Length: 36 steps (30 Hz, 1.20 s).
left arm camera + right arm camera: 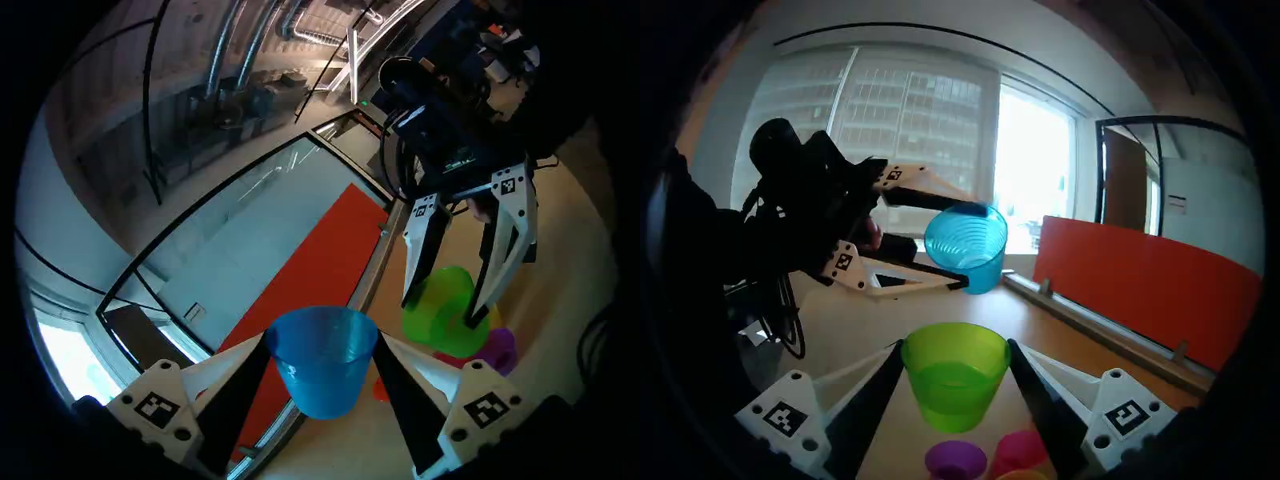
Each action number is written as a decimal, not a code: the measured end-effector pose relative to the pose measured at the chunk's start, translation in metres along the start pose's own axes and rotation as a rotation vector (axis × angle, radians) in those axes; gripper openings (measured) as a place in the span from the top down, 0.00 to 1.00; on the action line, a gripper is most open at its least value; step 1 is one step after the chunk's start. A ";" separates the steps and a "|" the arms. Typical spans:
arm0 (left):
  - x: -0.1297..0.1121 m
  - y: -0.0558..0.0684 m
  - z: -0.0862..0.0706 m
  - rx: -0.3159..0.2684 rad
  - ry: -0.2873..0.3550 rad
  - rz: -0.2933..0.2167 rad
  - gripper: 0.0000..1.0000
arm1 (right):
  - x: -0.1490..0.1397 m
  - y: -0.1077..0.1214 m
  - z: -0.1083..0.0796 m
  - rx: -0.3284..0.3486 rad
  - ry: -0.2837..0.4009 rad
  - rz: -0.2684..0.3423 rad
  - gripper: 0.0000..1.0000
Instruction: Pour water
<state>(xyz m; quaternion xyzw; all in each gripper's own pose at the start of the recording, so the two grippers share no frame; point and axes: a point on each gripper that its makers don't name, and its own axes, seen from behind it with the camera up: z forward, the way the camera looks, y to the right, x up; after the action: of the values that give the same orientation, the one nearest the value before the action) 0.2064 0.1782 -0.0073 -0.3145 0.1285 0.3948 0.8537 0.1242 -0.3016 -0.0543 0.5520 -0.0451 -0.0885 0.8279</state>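
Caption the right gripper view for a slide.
Right gripper grips a green cup; beyond it, left gripper holds a blue cup.

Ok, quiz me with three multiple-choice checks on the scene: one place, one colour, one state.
1. Where's the purple cup? A in a hand-held gripper; B on the wooden table; C on the red partition.
2. The cup in the left hand-held gripper is: A blue; B green; C pink.
3. The right hand-held gripper is: A open, empty; B lying down; C shut on the green cup.
B: it stands on the table. A: the blue cup sits clamped in it. C: it clamps the cup from both sides.
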 end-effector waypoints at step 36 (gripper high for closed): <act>-0.026 -0.002 -0.001 -0.039 -0.020 -0.392 0.13 | 0.012 0.006 -0.006 -0.013 -0.008 -0.020 0.05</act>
<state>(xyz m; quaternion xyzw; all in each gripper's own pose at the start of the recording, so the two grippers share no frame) 0.1912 0.1607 0.0048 -0.3458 0.0485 0.2265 0.9093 0.1377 -0.2965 -0.0509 0.5466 -0.0422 -0.0992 0.8304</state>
